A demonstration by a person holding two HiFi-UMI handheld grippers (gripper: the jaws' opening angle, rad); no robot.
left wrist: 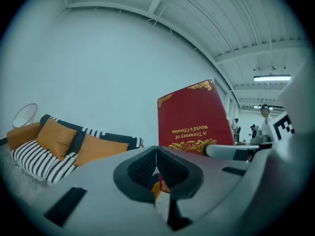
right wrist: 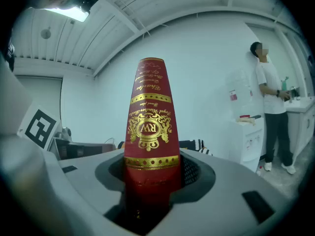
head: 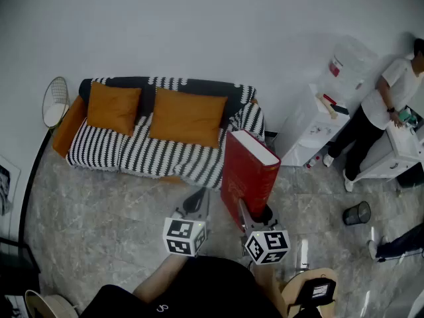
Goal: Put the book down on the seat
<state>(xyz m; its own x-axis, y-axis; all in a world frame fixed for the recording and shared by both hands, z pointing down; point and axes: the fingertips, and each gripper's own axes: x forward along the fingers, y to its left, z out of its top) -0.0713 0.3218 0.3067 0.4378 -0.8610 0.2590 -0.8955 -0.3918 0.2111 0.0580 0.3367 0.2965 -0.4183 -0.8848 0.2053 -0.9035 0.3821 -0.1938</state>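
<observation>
A thick red book [head: 247,172] with gold lettering stands upright in the air, its spine [right wrist: 149,132] clamped between the jaws of my right gripper [head: 255,212]. It hangs in front of the right end of the sofa seat [head: 156,154], which has a black-and-white striped cover. My left gripper [head: 196,203] is beside the book on its left, jaws closed together with nothing between them. In the left gripper view the book's cover [left wrist: 193,114] shows just beyond the left gripper [left wrist: 156,171], with the sofa [left wrist: 47,151] at the left.
Two orange cushions [head: 114,106] [head: 187,116] lean on the sofa back. A white water dispenser [head: 318,114] stands to the right of the sofa, a person [head: 381,108] at a white counter beyond it. A black bin [head: 358,212] sits on the marble floor.
</observation>
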